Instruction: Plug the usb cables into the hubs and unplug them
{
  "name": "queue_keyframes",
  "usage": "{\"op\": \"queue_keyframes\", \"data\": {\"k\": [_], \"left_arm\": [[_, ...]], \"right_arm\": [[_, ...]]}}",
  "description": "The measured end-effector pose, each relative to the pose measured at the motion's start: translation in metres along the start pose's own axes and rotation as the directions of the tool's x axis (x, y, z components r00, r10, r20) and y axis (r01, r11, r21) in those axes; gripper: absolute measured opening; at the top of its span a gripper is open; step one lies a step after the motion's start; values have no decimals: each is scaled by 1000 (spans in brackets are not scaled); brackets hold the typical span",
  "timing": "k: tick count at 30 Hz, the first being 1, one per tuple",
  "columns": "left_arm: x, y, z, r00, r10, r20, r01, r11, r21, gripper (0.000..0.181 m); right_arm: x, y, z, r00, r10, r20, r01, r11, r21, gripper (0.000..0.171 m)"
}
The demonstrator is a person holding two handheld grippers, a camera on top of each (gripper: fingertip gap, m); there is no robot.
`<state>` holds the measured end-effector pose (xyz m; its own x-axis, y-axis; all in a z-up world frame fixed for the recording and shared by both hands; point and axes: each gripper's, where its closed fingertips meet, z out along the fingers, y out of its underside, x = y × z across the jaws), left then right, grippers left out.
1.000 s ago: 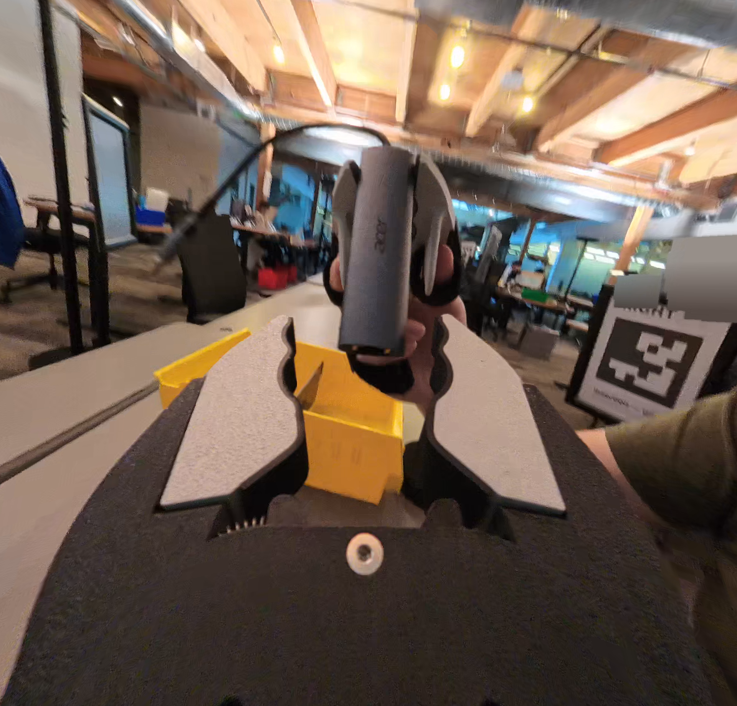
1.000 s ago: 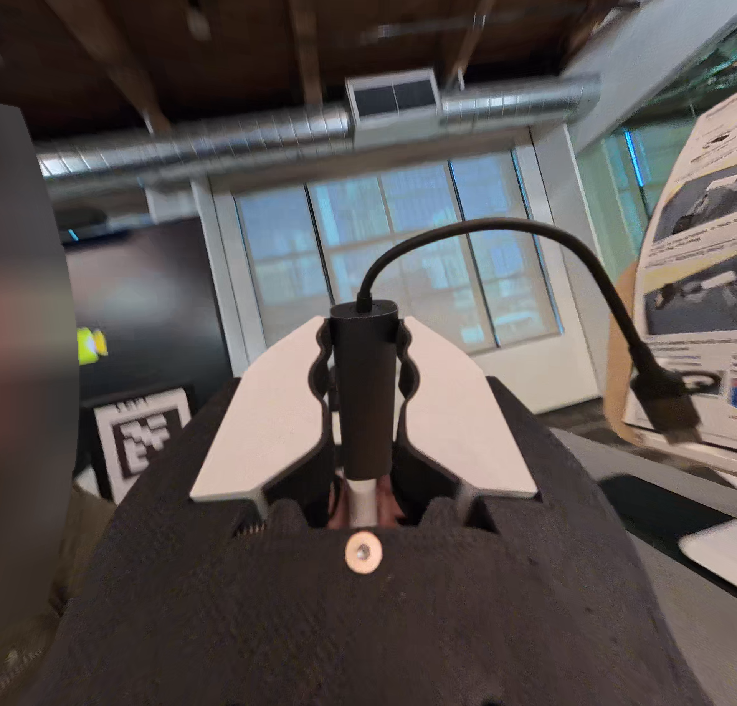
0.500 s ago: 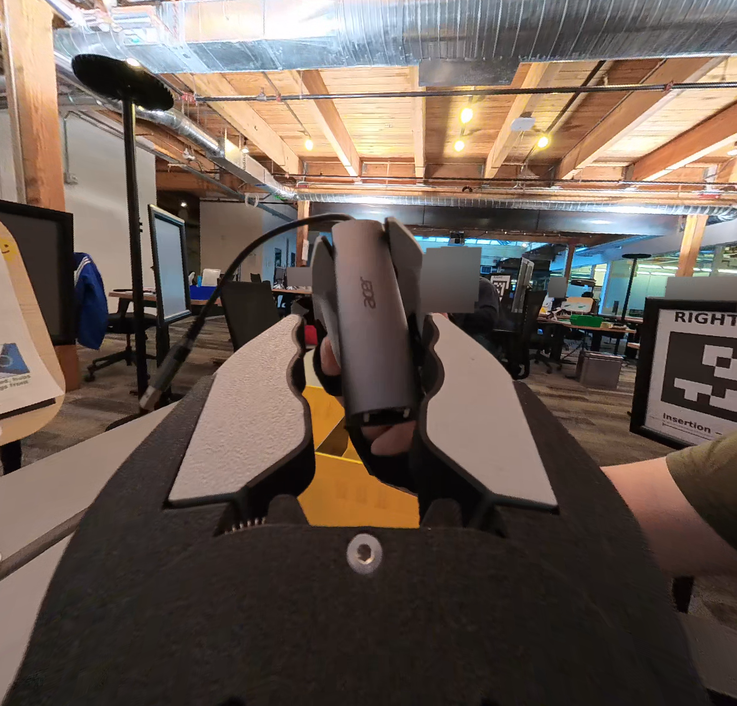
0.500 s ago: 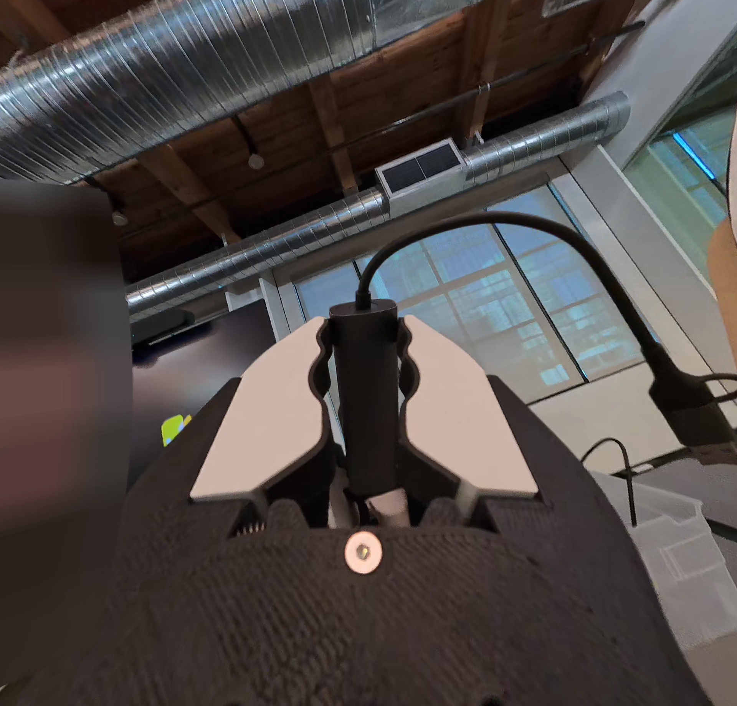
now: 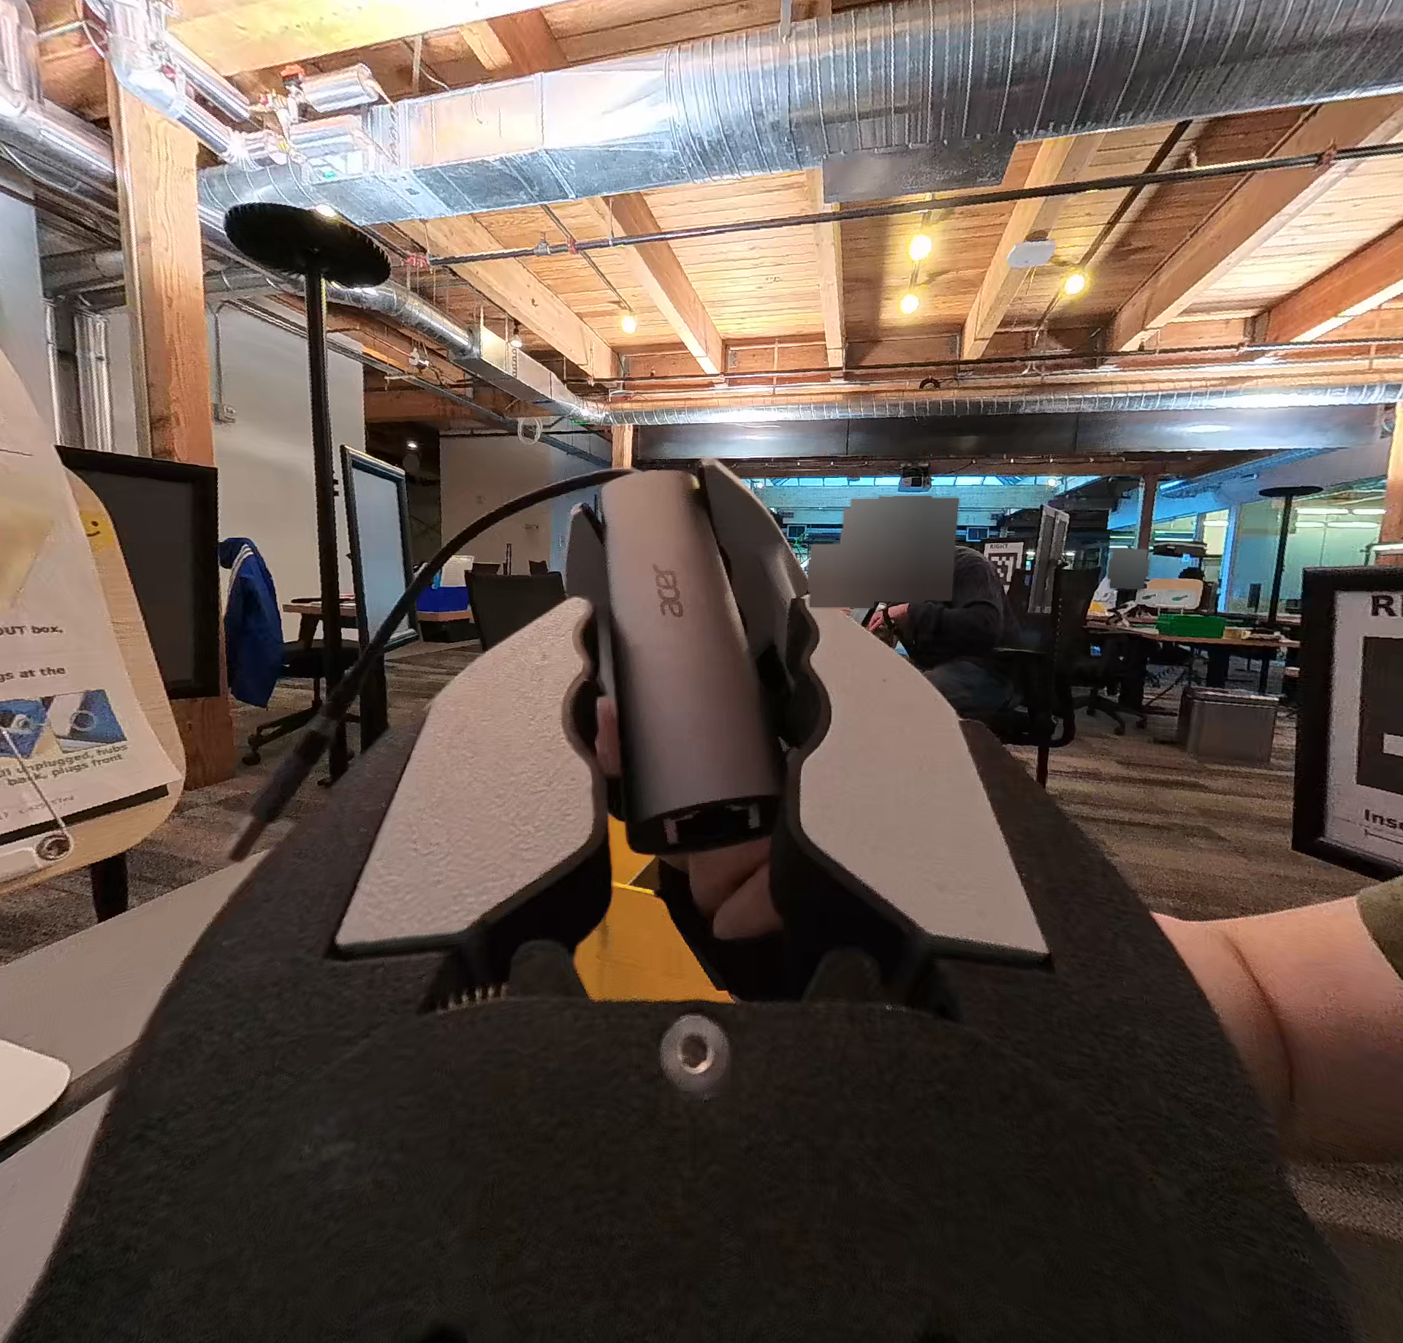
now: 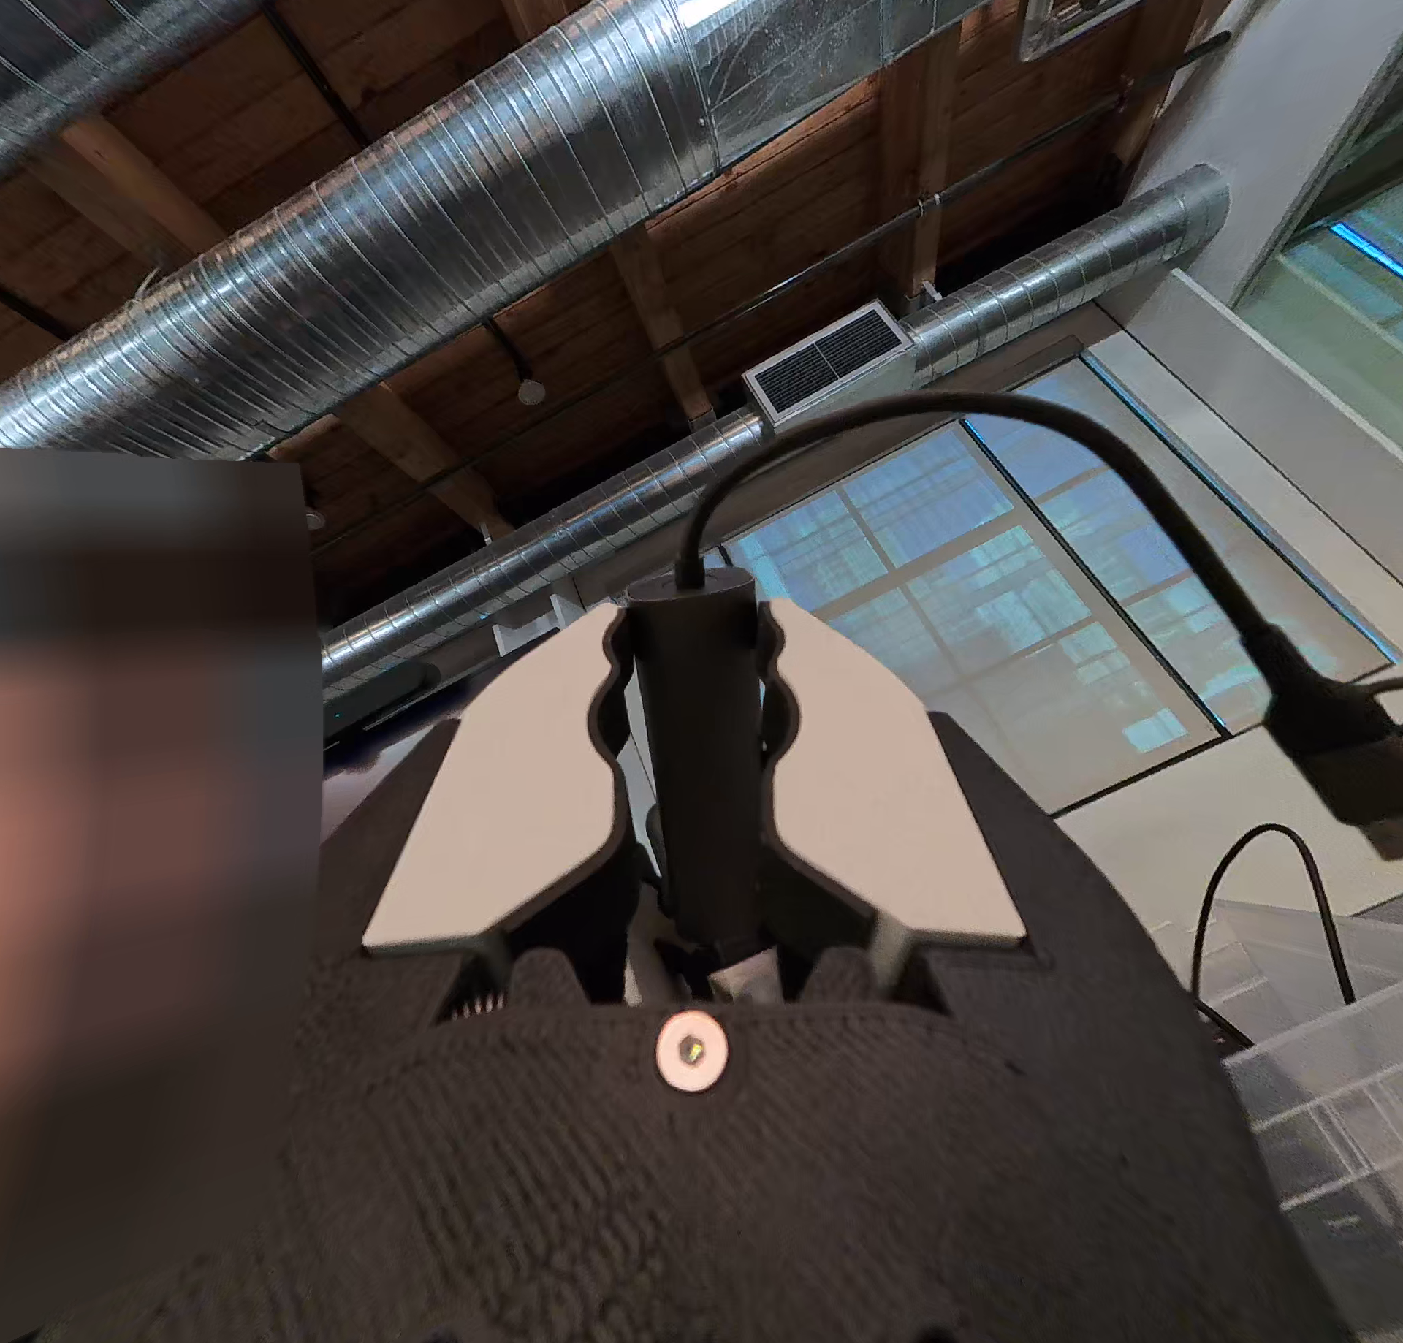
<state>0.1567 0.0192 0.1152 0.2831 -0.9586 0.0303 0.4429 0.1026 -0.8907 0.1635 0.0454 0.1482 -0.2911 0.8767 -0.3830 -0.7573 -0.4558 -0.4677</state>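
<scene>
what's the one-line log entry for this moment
right gripper shut on grey hub | left gripper open around hub | hub cable dangling

Open-plan loft office: exposed timber ceiling [image 5: 729, 274], metal ducts [image 5: 911, 77], desks [image 5: 1184, 635], office chairs [image 5: 1040, 692].

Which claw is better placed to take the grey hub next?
Left claw, probably: its open fingers already flank the grey hub, while the right claw is shut on it.

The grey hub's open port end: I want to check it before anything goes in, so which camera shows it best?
The left wrist view. There the grey hub is held up by the right gripper, port end facing the camera, between the open left gripper's fingers. The right wrist view shows only its dark back, the port end hidden, and its black cable.
</scene>
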Motion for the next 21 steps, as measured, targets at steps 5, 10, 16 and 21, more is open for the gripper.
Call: {"op": "queue_keyframes", "data": {"k": [5, 10, 16, 21], "left_arm": [[1, 2, 1, 999, 43, 15, -42, 999, -6, 51], [3, -2, 0, 1000, 0, 9, 0, 999, 39, 55], [5, 6, 2, 1000, -6, 1, 6, 1000, 14, 54], [9, 1, 1, 1000, 25, 2, -25, 999, 32, 43]], "right_arm": [[-4, -3, -2, 999, 16, 28, -17, 999, 42, 32], [-7, -3, -5, 999, 15, 49, -20, 994, 108, 33], [-8, -9, -7, 999, -10, 47, 3, 990, 141, 32], [-8, 1, -6, 998, -13, 54, 6, 993, 122, 33]]}}
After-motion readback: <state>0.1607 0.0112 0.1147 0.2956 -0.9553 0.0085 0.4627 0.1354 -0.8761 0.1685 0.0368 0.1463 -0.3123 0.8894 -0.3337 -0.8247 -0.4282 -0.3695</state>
